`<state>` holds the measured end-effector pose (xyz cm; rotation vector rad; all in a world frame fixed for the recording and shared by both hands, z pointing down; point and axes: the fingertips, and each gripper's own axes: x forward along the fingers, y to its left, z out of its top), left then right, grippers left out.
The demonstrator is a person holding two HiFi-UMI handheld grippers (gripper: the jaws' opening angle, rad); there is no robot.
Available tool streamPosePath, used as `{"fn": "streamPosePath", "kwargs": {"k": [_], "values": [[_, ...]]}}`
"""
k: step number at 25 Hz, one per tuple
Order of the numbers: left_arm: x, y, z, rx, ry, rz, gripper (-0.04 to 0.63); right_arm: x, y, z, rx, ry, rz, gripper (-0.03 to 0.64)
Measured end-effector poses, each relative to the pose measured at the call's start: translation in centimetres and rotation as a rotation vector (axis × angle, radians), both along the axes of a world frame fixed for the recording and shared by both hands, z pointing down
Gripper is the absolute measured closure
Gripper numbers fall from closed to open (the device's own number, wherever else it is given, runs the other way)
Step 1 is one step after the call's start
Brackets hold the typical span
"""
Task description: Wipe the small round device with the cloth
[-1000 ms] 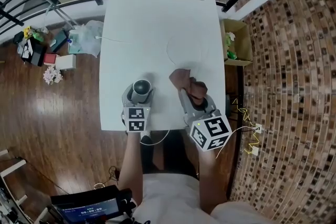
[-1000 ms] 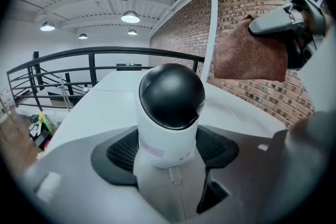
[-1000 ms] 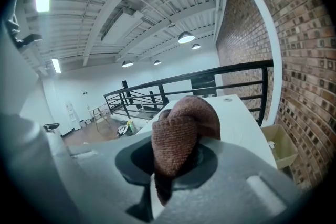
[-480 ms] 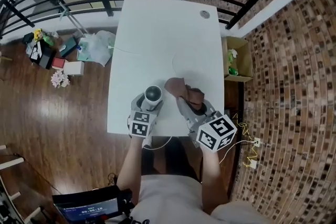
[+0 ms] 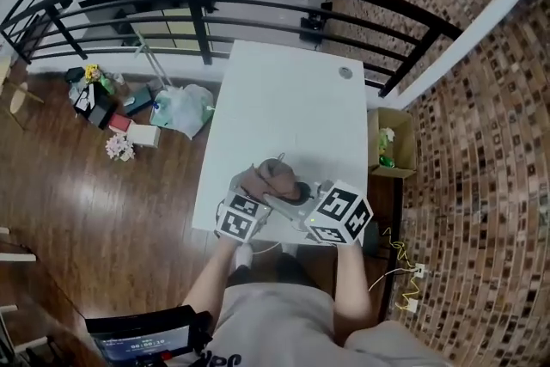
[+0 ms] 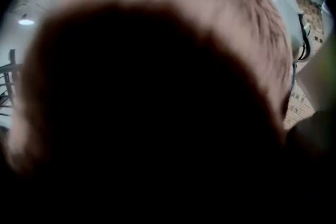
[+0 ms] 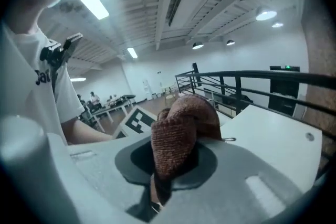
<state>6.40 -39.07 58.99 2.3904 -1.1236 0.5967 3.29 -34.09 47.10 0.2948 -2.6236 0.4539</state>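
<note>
Above the white table [image 5: 292, 90], at its near edge, the right gripper [image 7: 157, 191] clenches the brown cloth [image 5: 273, 179] draped over the small round device (hidden beneath), which the left gripper [image 5: 247, 205] seemingly clasps in wide-set jaws; rub in short, firm circles while bracing the device steady.

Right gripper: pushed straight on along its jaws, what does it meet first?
Past the cloth shut in its jaws, the right gripper likely meets the left gripper's cube, showing just behind the cloth. The device isn't visible, so depth is uncertain.
</note>
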Motion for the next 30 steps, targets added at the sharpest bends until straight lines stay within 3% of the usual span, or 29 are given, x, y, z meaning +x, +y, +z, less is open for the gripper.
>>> {"fn": "streamPosePath", "kwargs": {"k": [4,6,9,15,21,25,30], "values": [[0.0,0.2,-3.9,0.068,0.049,-0.012,0.238,-1.6,-1.1,-1.1,0.199,0.152,-0.032,0.591],[-0.1,0.6,-5.7,0.106,0.064,-0.018,0.238,-2.2,-2.1,-2.7,0.295,0.170,-0.027,0.591],[0.0,0.9,-7.8,0.157,0.074,-0.017,0.238,-2.3,-3.6,-4.7,0.355,0.155,-0.006,0.591],[-0.4,1.5,-9.8,0.229,0.050,0.001,0.238,-1.2,-6.3,-7.5,0.333,0.044,0.143,0.591],[-1.2,1.8,-11.2,0.261,0.095,-0.023,0.238,2.2,-8.9,-7.0,0.254,0.029,0.285,0.591],[-1.6,1.4,-12.7,0.262,0.165,-0.053,0.238,3.6,-8.1,-5.1,0.199,0.054,0.240,0.591],[-2.8,0.8,-13.3,0.246,0.155,-0.102,0.238,2.9,-5.1,-6.5,0.164,-0.045,0.102,0.591]]}}
